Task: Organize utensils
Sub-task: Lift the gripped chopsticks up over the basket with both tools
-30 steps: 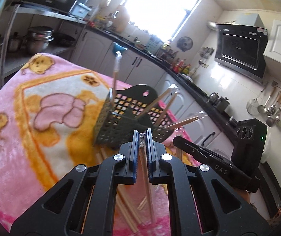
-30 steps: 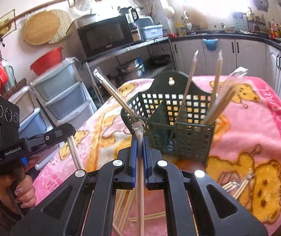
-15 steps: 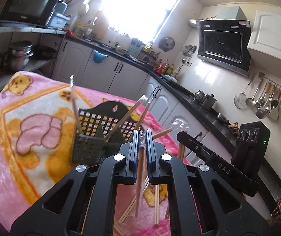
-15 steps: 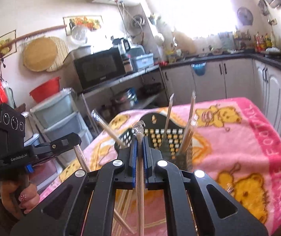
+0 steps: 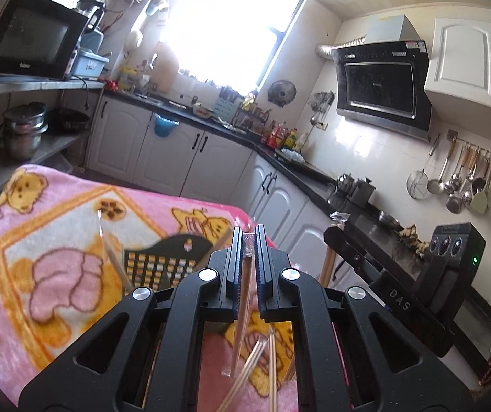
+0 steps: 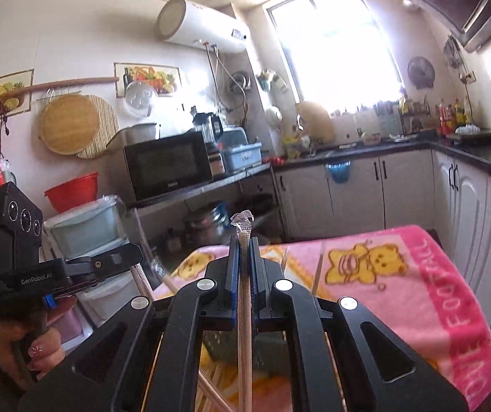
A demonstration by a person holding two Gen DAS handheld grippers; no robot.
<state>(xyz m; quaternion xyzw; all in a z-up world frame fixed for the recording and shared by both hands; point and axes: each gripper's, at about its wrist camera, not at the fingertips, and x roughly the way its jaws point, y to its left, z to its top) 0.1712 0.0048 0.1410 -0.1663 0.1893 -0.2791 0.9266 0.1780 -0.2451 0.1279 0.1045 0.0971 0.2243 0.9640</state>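
I find my left gripper (image 5: pixel 248 240) pinching a wrapped chopstick pair (image 5: pixel 243 312) at lower centre. My right gripper (image 6: pixel 244 240) pinches another wrapped pair (image 6: pixel 244 326). The dark slotted basket (image 5: pixel 163 264) sits left of centre on the pink blanket (image 5: pixel 56 226), partly hidden behind the fingers.
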